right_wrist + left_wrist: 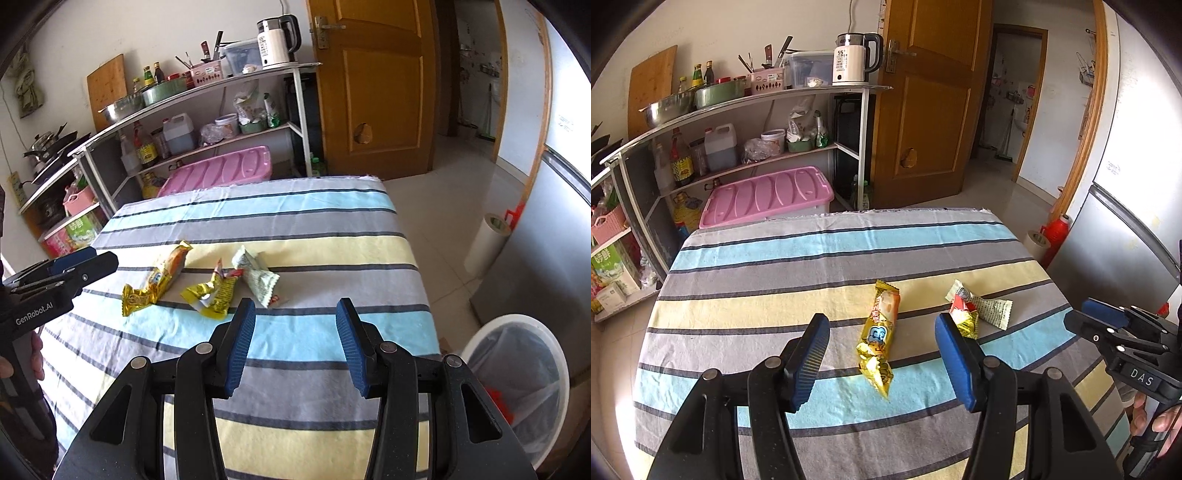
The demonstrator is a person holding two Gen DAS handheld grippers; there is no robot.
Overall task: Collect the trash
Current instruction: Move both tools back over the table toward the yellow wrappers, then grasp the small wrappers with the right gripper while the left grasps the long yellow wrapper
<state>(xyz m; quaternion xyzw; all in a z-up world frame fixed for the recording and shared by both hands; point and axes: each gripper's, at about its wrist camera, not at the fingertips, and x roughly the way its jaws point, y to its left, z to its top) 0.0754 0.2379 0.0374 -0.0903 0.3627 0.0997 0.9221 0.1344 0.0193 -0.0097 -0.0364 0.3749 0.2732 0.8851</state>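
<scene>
Three pieces of trash lie mid-table on the striped cloth (775, 258): a long yellow-orange snack wrapper (881, 332) (159, 282), a crumpled yellow-red wrapper (964, 317) (212, 291), and a white-green wrapper (993, 310) (255, 275). My left gripper (881, 325) hovers open above the long wrapper, which shows between its fingers without touching them. My right gripper (295, 308) is open and empty, just short of the white-green wrapper; it also shows at the right edge as the right gripper (1108, 321). A white bin (517, 380) with a clear liner stands on the floor right of the table.
Behind the table stands a metal shelf rack (757, 99) loaded with a kettle, bottles and pots, with a pink storage box (768, 199) under it. A wooden door (931, 92) is at the back. A grey fridge (554, 240) and a white roll (484, 240) stand at the right.
</scene>
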